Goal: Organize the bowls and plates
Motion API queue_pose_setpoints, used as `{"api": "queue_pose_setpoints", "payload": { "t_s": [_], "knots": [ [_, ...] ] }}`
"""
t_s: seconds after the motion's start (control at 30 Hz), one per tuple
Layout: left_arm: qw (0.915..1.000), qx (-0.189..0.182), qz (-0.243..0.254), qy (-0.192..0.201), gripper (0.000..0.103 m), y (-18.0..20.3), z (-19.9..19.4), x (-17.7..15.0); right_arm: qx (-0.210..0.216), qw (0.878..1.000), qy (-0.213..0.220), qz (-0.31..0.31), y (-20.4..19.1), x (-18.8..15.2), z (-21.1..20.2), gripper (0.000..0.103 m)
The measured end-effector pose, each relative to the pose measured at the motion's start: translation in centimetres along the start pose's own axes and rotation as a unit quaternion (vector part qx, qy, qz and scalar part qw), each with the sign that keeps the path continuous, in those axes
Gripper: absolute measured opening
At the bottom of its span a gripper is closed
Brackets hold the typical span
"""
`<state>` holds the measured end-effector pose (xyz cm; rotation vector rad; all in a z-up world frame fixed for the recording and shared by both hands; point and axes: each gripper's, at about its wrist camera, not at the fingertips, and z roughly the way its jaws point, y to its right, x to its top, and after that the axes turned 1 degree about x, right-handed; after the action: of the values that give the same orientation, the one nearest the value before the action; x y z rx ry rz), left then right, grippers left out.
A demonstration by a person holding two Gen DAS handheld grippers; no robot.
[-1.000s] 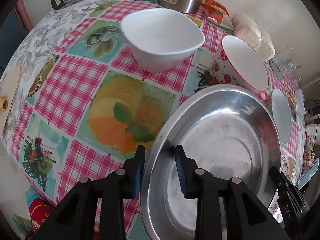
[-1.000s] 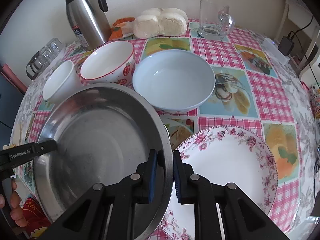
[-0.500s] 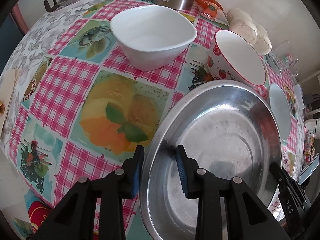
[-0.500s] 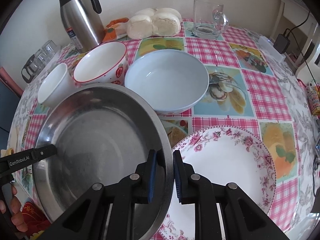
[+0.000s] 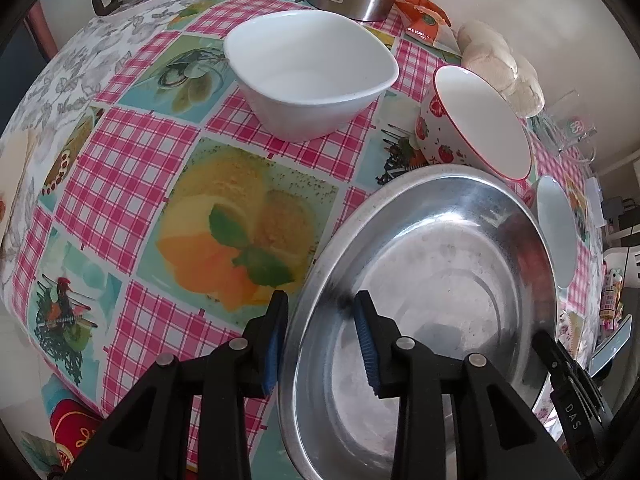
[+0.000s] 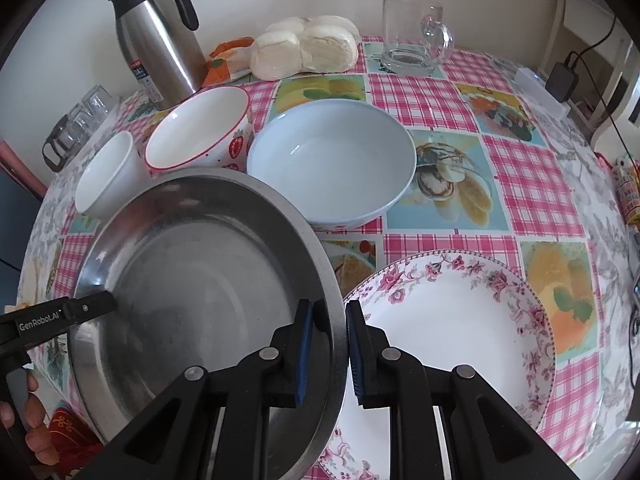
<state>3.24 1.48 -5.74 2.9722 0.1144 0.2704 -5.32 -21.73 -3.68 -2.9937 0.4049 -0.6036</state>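
Note:
A round steel plate [image 5: 440,280] [image 6: 200,280] is held tilted above the checked tablecloth by both grippers. My left gripper [image 5: 320,320] straddles the plate's left rim and its jaws are opening, with the rim still between the pads. My right gripper [image 6: 327,332] is shut on the opposite rim. A floral plate [image 6: 460,320] lies on the table partly under the steel plate's right edge. Behind stand a white bowl [image 5: 308,76] [image 6: 106,172], a strawberry-patterned bowl [image 5: 480,120] [image 6: 196,128] and a light blue bowl [image 6: 332,160].
At the back are a steel thermos [image 6: 156,36], bagged buns [image 6: 304,48], a glass mug [image 6: 412,36] and a glass jug [image 6: 76,128]. A charger and cables [image 6: 560,80] lie past the right table edge. A person's hand [image 6: 32,420] holds the left gripper.
The left jaws have spread slightly around the steel plate's rim. The plate and the right gripper have hardly moved.

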Motion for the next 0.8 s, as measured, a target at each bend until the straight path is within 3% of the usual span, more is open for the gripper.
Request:
{"api": "queue_pose_setpoints", "payload": {
  "t_s": [0.1, 0.4, 0.47, 0.53, 0.57, 0.7, 0.8],
  "knots": [
    [1.0000, -0.003, -0.003, 0.002, 0.040, 0.0, -0.3, 0.1, 0.000, 1.000, 0.007, 0.004, 0.1, 0.1, -0.3, 0.028],
    [0.9992, -0.012, 0.004, 0.037, 0.057, 0.0, -2.3, 0.2, -0.003, 1.000, 0.024, 0.020, 0.6, 0.4, -1.0, 0.028],
    [0.9990, -0.012, 0.002, 0.042, 0.061, -0.1, -2.6, 0.2, -0.005, 0.999, 0.027, 0.022, 0.6, 0.5, -1.1, 0.037],
    [0.9990, -0.008, 0.004, 0.043, 0.064, -0.1, -2.7, 0.2, -0.005, 0.999, 0.030, 0.024, 0.7, 0.6, -1.1, 0.063],
    [0.9991, -0.005, 0.008, 0.042, 0.064, 0.1, -2.7, 0.2, -0.004, 0.999, 0.031, 0.023, 0.6, 0.6, -1.2, 0.064],
    [0.9985, 0.007, 0.031, 0.045, 0.083, 0.9, -2.7, -0.1, -0.004, 0.999, 0.029, 0.012, 0.2, 0.5, -1.0, 0.072],
    [0.9970, 0.025, 0.045, 0.058, 0.090, 1.4, -2.8, -0.3, -0.002, 0.999, 0.031, 0.008, 0.2, 0.5, -0.9, 0.078]
  ]
}}
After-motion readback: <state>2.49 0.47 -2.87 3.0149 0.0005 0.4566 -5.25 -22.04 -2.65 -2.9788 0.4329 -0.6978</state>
